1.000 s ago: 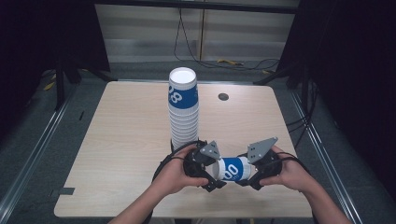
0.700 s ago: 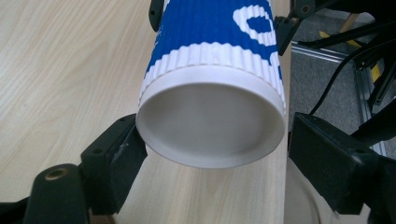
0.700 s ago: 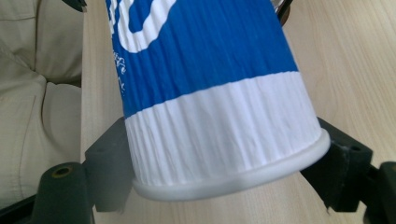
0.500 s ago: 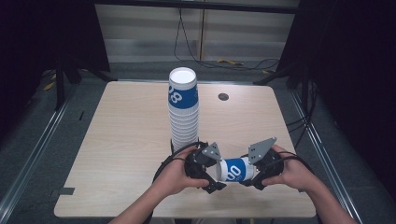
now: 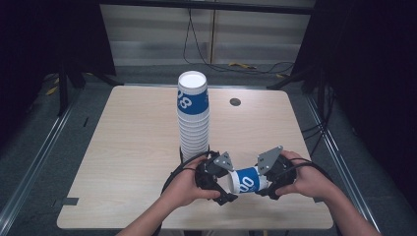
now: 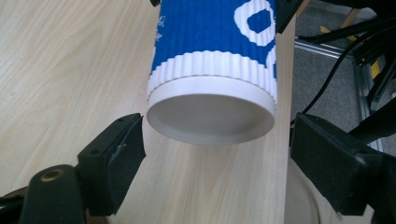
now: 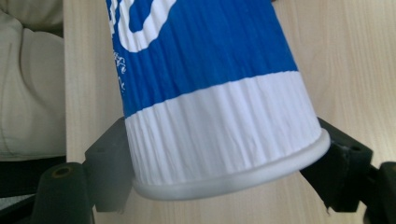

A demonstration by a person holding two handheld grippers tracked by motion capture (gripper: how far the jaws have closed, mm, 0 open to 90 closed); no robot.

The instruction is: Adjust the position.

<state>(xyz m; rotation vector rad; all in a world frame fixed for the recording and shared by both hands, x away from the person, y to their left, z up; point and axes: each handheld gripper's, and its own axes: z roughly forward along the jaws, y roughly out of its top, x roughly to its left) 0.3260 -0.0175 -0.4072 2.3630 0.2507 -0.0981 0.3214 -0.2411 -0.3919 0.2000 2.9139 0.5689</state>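
Note:
A blue and white ribbed paper cup (image 5: 247, 181) lies on its side above the table's front edge, between my two grippers. My right gripper (image 5: 266, 185) (image 7: 224, 156) is shut on it near the rolled rim (image 7: 233, 182), with a jaw pressing on each side. My left gripper (image 5: 225, 191) (image 6: 215, 140) is open. Its jaws have just been opening; the cup's recessed base (image 6: 211, 112) sits between them with a gap on both sides. A tall stack of the same cups (image 5: 193, 118) stands upright just behind the left gripper.
The wooden table (image 5: 123, 147) has a dark round grommet hole (image 5: 235, 102) at the back right. Cables and metal rails lie on the floor around it. The stack stands close to the left hand (image 5: 184, 184).
Both hands and the cup have kept their place. The left gripper's jaws look slightly wider apart around the cup's base end.

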